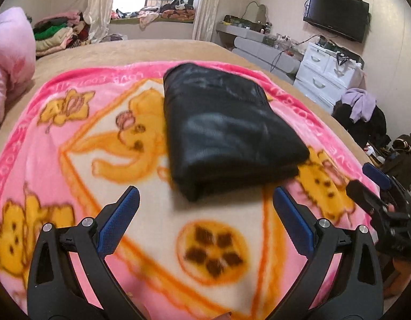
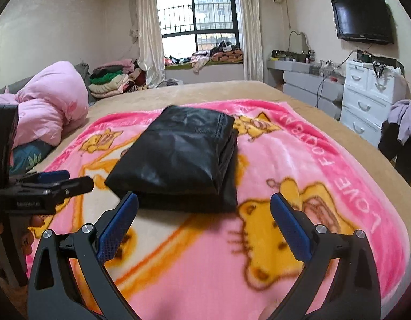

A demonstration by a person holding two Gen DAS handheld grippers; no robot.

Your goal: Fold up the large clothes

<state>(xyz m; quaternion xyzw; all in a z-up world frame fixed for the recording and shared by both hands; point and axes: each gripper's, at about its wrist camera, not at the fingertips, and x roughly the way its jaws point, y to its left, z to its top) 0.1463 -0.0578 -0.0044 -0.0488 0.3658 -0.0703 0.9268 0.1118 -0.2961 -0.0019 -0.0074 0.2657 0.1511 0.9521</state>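
Hovering spread and empty, left tool (image 1: 206,202) and right tool (image 2: 204,208) both face the folded black garment (image 1: 226,133) on the blanket (image 1: 72,176), long axis running away from them, near edge about equally close to each.

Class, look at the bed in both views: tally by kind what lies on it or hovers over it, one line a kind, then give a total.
Folded black garment: 1
Pink cartoon blanket: 1
Pink quilt: 1
Grippers, both open and holding nothing: 2, the left gripper and the right gripper
Total: 5
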